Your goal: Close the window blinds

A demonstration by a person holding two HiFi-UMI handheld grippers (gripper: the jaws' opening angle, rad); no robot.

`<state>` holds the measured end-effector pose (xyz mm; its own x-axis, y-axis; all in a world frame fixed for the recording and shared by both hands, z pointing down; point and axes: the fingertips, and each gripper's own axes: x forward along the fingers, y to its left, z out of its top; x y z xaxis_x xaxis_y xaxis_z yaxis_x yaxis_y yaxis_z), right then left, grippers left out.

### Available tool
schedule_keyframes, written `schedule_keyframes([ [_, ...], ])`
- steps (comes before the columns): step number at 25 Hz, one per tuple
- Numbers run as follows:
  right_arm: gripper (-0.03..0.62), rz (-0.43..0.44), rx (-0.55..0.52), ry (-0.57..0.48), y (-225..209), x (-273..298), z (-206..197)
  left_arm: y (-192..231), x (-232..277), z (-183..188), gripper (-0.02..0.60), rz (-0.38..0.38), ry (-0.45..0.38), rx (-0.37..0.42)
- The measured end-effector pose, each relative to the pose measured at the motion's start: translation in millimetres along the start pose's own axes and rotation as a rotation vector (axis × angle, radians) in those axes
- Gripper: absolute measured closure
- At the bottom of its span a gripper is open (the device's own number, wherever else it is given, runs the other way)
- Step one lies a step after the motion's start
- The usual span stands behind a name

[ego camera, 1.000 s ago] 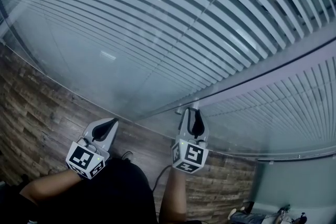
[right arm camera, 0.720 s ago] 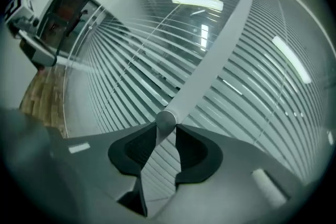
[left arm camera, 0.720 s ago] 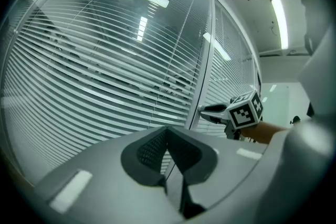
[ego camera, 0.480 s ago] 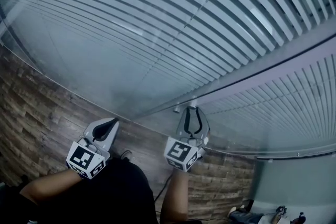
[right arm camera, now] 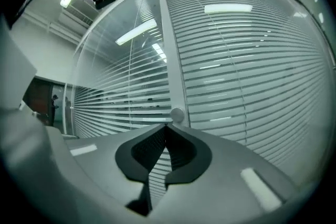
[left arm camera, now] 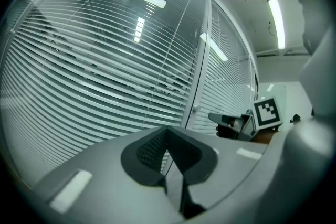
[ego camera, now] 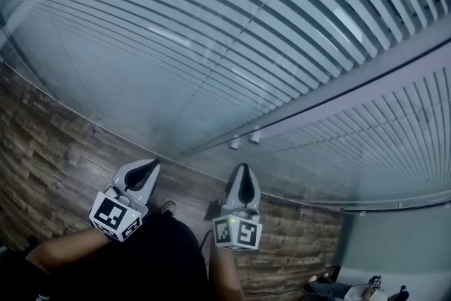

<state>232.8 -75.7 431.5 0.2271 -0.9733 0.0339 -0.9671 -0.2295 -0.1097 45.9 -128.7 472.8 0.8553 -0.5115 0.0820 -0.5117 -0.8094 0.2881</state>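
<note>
Right claw (ego camera: 243, 171) points level at the glass. Its jaws have just closed together with nothing between them. A round knob (right arm camera: 177, 114) on the post (right arm camera: 170, 55) sits just ahead of the tips, not touching. Beyond, behind the glass, hang the blinds (ego camera: 211, 25), their slats running level, side to side, on both sides of the post. Left claw (ego camera: 148, 166), jaws also together and empty, hangs to the left, well apart. The right claw's cube (ego camera: 237, 232) bears black square markers. Wood floor (ego camera: 56, 151) lies open below.
</note>
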Motion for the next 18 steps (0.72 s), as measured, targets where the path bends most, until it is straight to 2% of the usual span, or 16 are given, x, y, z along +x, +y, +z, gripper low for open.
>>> schedule_keyframes([
  [3, 0.592, 0.045, 0.021, 0.006, 19, -15, -7, -11, 6, 6, 0.580, -0.022, -0.005, 0.022],
  [5, 0.594, 0.061, -0.002, 0.020, 27, -20, -11, -16, 8, 8, 0.580, -0.037, -0.005, 0.033],
  [10, 0.594, 0.040, -0.116, 0.025, 26, -26, -6, -29, 15, 6, 0.580, -0.065, -0.008, 0.039],
  [18, 0.594, 0.036, -0.166, 0.014, 24, -29, 0, -41, 24, 5, 0.580, -0.086, -0.009, 0.052],
])
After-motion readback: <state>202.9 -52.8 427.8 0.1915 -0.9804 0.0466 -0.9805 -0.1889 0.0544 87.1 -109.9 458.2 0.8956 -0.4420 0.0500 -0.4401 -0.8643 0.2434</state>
